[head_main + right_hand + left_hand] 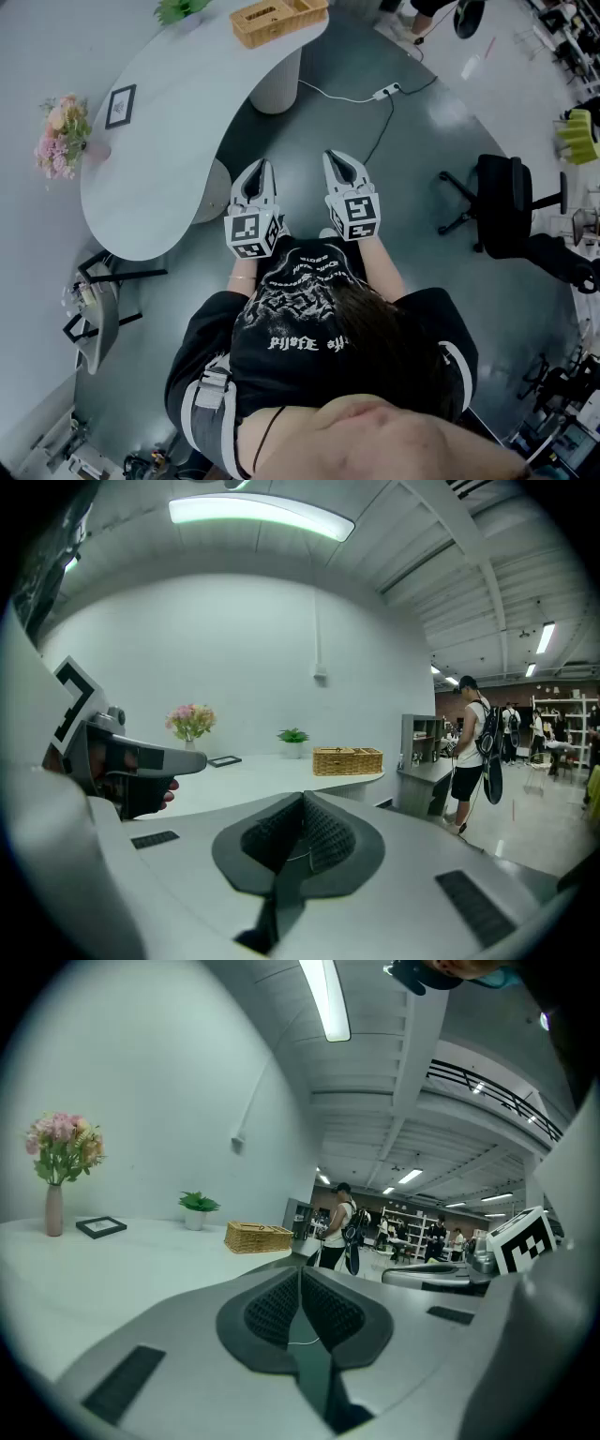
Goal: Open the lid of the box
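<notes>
A woven wicker box (pixel 278 19) with a lid stands at the far end of the curved white table (pixel 178 122); it also shows small in the left gripper view (pixel 259 1237) and the right gripper view (pixel 347 759). Both grippers are held side by side in front of the person's chest, over the floor and well short of the box. The left gripper (pixel 263 169) is shut, its pads meeting with nothing between them (pixel 300 1283). The right gripper (pixel 335 159) is shut and empty too (pixel 303 810).
On the table stand a pink flower vase (pixel 62 131), a small picture frame (pixel 120 105) and a green potted plant (pixel 180 9). A black office chair (pixel 506 202) and a power strip with cable (pixel 386 92) are on the floor to the right. People stand far off by shelves (pixel 337 1227).
</notes>
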{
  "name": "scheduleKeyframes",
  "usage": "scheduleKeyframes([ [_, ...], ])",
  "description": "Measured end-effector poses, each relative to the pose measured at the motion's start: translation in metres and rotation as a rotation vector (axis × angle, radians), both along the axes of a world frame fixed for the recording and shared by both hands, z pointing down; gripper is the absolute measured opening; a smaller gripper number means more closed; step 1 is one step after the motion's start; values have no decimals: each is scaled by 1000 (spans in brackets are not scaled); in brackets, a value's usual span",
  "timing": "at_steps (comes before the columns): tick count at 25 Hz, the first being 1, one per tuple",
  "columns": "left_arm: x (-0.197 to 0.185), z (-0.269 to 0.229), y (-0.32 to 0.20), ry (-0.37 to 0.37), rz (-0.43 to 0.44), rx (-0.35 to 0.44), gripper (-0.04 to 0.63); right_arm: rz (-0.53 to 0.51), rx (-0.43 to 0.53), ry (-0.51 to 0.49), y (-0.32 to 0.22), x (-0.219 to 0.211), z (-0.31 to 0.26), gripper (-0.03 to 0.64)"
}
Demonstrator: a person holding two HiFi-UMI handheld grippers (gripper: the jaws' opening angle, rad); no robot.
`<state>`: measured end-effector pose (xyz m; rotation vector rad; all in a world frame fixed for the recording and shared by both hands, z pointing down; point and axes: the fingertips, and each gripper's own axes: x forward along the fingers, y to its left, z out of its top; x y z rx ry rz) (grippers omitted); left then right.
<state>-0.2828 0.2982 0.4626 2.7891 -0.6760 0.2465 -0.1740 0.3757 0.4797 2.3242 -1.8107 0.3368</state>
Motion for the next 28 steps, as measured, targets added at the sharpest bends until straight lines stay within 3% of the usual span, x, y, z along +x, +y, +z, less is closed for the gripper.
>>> scheduleKeyframes([
  [8,-15,3,-26,18,-16,5,29,34,47,-1,-19,-1,-7,26],
  [20,-39,9,-58,41,27,-30,29,42,28,-4,-49,-30,-1,26],
  [28,-33,23,-61,-1,32,-26,29,48,6,-18,-53,-21,12,26],
])
